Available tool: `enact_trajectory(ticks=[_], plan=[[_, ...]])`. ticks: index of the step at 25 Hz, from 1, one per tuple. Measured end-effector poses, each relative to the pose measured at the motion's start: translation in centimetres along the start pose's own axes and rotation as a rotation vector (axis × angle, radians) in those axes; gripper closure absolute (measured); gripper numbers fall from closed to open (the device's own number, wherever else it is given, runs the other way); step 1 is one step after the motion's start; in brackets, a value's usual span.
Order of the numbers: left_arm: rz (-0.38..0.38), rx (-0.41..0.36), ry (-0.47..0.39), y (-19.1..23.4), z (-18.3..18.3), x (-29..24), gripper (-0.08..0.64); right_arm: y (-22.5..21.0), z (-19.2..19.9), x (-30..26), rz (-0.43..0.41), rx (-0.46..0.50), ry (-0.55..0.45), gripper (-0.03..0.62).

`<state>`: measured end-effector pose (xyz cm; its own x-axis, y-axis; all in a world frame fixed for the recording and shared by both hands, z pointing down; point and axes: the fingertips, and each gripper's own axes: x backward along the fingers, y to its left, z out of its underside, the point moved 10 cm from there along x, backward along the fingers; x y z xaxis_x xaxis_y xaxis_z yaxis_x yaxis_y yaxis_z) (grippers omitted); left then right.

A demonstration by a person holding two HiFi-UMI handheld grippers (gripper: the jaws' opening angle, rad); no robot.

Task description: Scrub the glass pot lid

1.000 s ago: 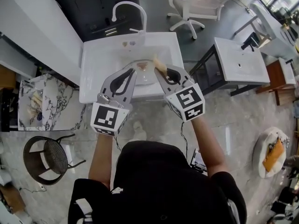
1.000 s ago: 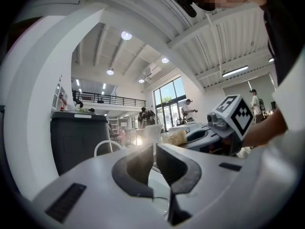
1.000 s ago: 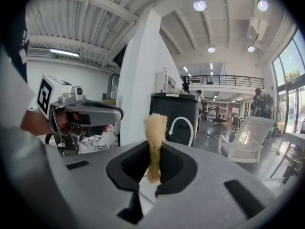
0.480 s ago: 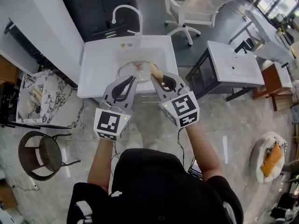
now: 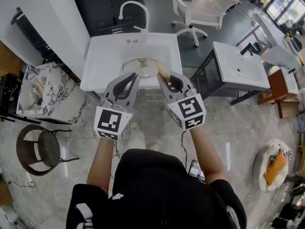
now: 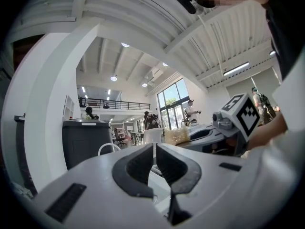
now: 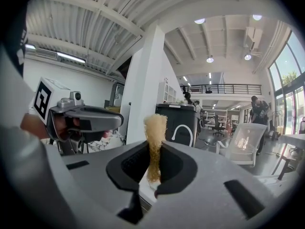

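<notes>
A white sink (image 5: pixel 97 63) lies just ahead of the jaws, its curved faucet (image 5: pixel 134 2) beyond, a white office chair (image 5: pixel 206 6) farther right.

The sink (image 5: pixel 95 66) and curved faucet (image 5: pixel 135 7) are white. The sponge (image 7: pixel 156 125) is tan-yellow. The left gripper (image 6: pixel 155 148) and right gripper (image 7: pixel 153 150) are grey with black pads (image 6: pixel 143 165); their 2 cubes (image 5: pixel 112 122) carry black-and-white square markers. The far cabinet (image 5: pixel 107 6) is black, the left side table (image 5: pixel 62 93) white marble veined dark.

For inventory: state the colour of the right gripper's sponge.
Pale tan sponge, clearest in right gripper view.
</notes>
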<state>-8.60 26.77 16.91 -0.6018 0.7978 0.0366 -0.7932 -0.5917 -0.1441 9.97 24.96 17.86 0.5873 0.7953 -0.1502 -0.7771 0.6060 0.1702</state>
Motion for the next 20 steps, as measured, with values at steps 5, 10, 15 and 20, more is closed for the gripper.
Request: enact_trajectory(ticks=[5, 10, 15, 20], plan=[[-0.002, 0.005, 0.006, -0.3, 0.3, 0.4, 0.543, 0.3, 0.4, 0.7, 0.006, -0.005, -0.006, 0.577], [-0.001, 0.010, 0.009, -0.9, 0.3, 0.7, 0.543, 0.4, 0.5, 1.2, 0.007, -0.004, -0.008, 0.577], [-0.005, 0.007, 0.009, -0.9, 0.1, 0.8, 0.543, 0.7, 0.6, 1.3, 0.014, 0.032, -0.011, 0.577], [-0.011, 0.037, -0.007, -0.8, -0.3, 0.5, 0.543, 0.3, 0.6, 1.3, 0.018, 0.038, -0.016, 0.577]])
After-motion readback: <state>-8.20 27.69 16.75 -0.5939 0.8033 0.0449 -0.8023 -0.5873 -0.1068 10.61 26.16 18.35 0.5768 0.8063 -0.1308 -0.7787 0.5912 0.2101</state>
